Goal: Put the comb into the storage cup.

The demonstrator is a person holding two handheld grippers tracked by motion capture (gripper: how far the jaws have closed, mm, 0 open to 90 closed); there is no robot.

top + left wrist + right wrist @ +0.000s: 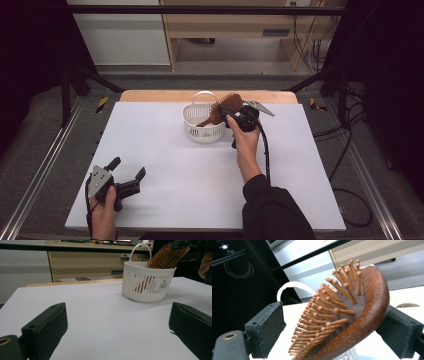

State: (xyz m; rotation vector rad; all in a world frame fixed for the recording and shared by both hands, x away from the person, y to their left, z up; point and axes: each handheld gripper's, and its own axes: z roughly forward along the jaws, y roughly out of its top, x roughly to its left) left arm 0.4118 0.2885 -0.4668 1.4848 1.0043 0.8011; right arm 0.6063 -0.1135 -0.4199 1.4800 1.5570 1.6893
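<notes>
- Right hand [246, 142] stretched forward, right gripper [235, 114] at the white basket [202, 131] near the table's [165, 165] far edge.
- Jaws spread around the wooden hairbrush [352, 315]; left pad clear of the bristles, contact on the right pad unclear.
- Brush handle down inside the basket, half hidden by slats.
- Left gripper [127, 176] low at the near left corner, jaws wide, nothing between.
- One brush, one basket, two grippers.

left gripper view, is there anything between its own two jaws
No, the left gripper has its jaws wide apart over bare white table, with the basket and hairbrush farther off.
</notes>
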